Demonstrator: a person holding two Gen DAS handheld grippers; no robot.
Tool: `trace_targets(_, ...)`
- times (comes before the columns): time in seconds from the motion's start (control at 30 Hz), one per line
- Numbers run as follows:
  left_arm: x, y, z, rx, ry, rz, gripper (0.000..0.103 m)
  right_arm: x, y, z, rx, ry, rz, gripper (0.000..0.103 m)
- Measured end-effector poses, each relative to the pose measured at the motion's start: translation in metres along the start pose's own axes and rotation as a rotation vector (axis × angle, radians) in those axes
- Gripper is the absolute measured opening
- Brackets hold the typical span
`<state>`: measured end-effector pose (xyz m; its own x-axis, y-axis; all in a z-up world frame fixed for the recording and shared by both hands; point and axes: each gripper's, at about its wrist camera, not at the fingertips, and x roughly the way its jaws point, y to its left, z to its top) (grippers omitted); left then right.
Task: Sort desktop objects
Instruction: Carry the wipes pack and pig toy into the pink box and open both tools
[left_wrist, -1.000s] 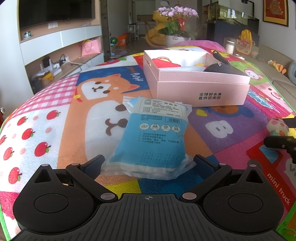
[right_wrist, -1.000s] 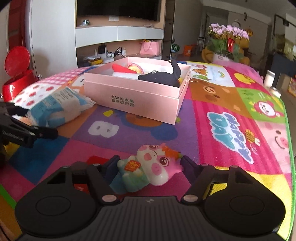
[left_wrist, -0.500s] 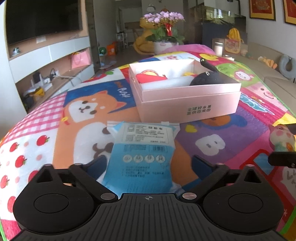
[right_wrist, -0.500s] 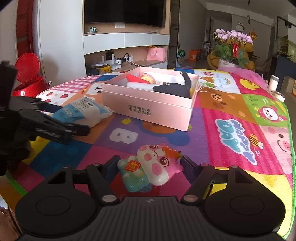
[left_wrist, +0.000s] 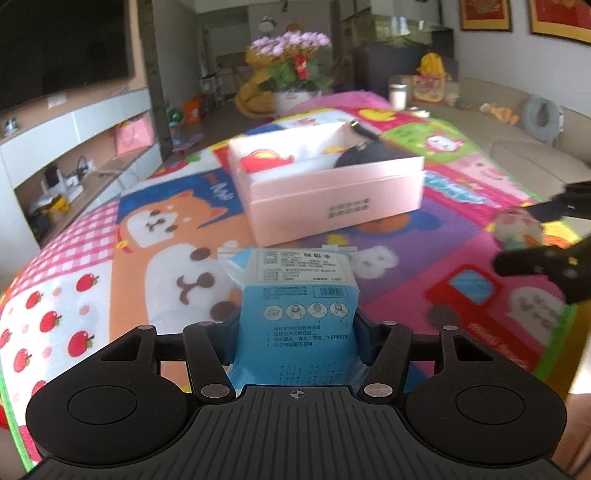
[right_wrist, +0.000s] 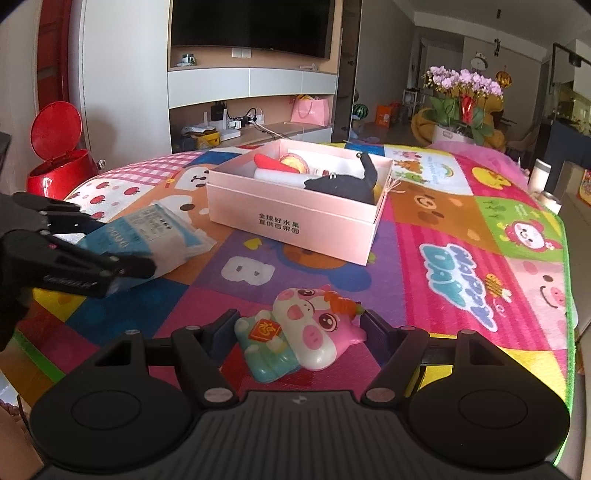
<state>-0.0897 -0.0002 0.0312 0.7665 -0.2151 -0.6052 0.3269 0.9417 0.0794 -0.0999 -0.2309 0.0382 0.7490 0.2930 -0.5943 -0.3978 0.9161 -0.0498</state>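
A blue and white sealed packet (left_wrist: 301, 280) sticks out forward from my left gripper (left_wrist: 297, 321). The jaws are closing and their pads press its sides, pinching it narrower, with its near end off the mat. From the right wrist view, the left gripper (right_wrist: 110, 243) holds the packet (right_wrist: 162, 229) at the left. My right gripper (right_wrist: 299, 325) is shut on a pink and white pig toy (right_wrist: 306, 332), one pad at each end. The left wrist view shows that toy (left_wrist: 517, 229) held at the right. Beyond both stands an open pink box (right_wrist: 288, 225), holding a black pouch (right_wrist: 343, 184) and a red item.
A colourful cartoon play mat (right_wrist: 461, 258) covers the surface. A red pedal bin (right_wrist: 59, 166) stands off its left edge. Behind are a TV shelf unit (right_wrist: 251, 110) and potted orchids (right_wrist: 461, 99). A sofa (left_wrist: 535, 147) lies to the right in the left wrist view.
The left jaws have closed in from wide open onto the packet, squeezing it and raising its near end. The right gripper has risen slightly with the pig toy still in it.
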Motion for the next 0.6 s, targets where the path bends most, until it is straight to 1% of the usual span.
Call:
trace_targets(0.13,-0.018,-0.012,0.006,0.048,-0.057,-0.056,0.063,-0.011,-0.004,0.006,0.016,-0.029,0.005,0.072)
trace_targets(0.2,-0.021,-0.017,0.014,0.104,-0.095,-0.063,0.063,-0.015,-0.01,0.012,0.045,-0.045,0.004,0.072)
trace_targets(0.3,-0.018,-0.021,0.035,0.2,-0.152,-0.014,0.063,-0.024,-0.02,0.024,0.094,-0.091,-0.007,0.072)
trace_targets(0.37,-0.016,-0.018,0.055,0.268,-0.206,0.023,0.063,-0.032,-0.028,0.033,0.123,-0.134,-0.02,0.072)
trace_targets(0.4,-0.015,-0.017,0.064,0.282,-0.226,0.037,0.062,-0.036,-0.031,0.037,0.139,-0.155,-0.024,0.072)
trace_targets(0.47,-0.011,-0.009,0.089,0.279,-0.274,0.04,0.062,-0.043,-0.039,0.046,0.169,-0.192,-0.025,0.072)
trace_targets(0.6,-0.001,0.007,0.133,0.21,-0.35,-0.024,0.062,-0.048,-0.051,0.059,0.201,-0.24,-0.054,0.072)
